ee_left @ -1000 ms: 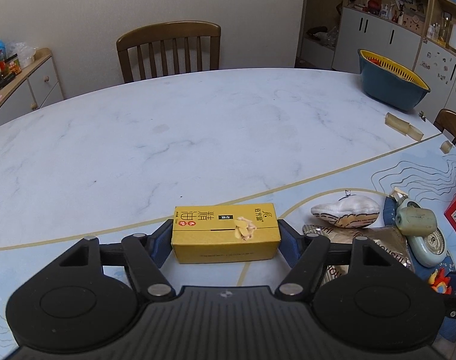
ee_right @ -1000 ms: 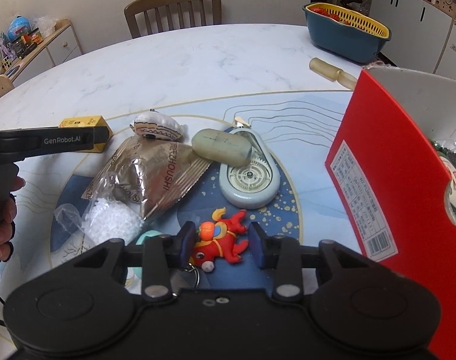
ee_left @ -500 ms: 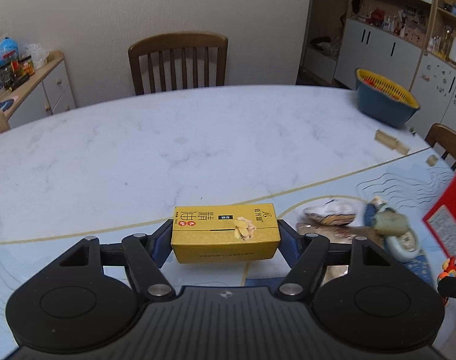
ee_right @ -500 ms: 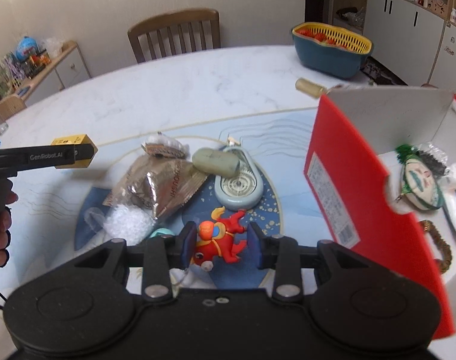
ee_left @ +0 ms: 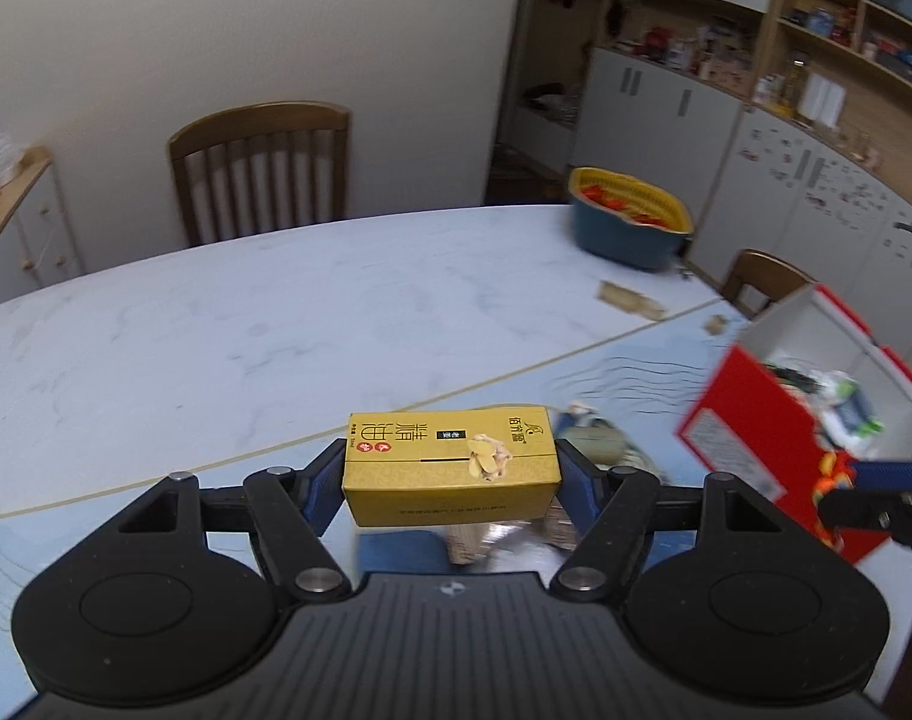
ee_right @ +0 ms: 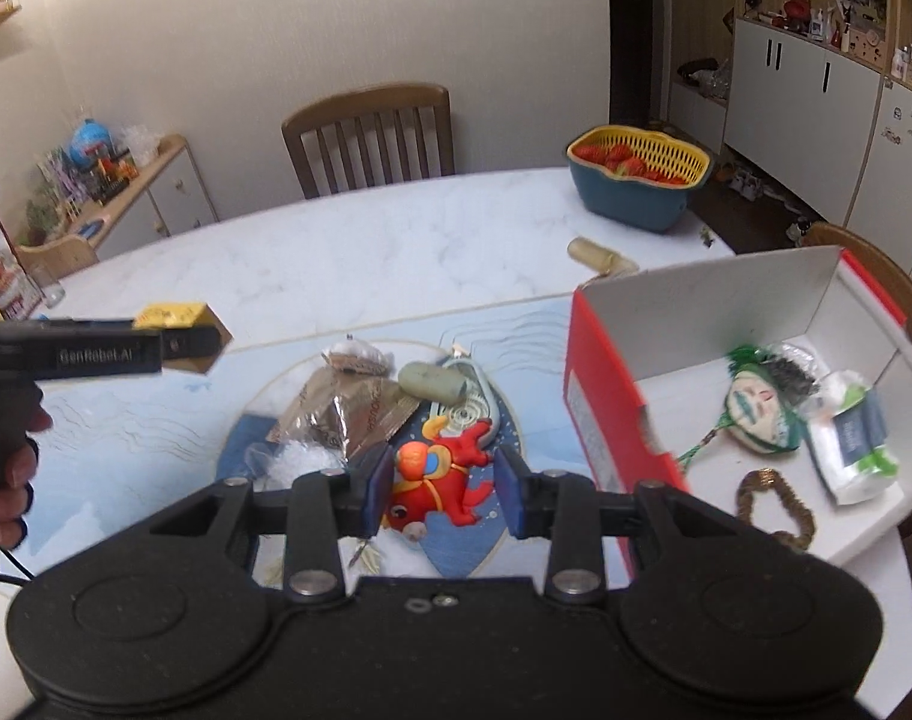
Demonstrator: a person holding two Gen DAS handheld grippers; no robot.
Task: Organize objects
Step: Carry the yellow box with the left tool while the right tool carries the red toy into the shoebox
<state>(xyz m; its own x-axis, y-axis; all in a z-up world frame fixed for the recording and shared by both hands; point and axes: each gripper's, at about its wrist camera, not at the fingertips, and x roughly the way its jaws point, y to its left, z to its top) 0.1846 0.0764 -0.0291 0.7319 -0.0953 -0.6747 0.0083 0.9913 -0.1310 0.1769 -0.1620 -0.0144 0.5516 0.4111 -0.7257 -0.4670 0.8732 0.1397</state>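
Left claw: pads pinch the ends of a yellow box, lying lengthwise between them, held clear above the desk. In the right wrist view the same box shows at the far left, beyond the left claw's black body, with a hand on the grip.

Right claw: blue pads closed on a red toy, one on either side, toy lifted off the desk mat.

On the mat below: foil pouch, clear bag of white bits, small striped pouch, grey-green tape dispenser, all close together.

Red carton, open top, white inside, stands at right, just beside the mat. Inside it: green-fringed charm, white packet, gold loop.

Far desk edge: blue basket with yellow liner. Chair behind the desk.
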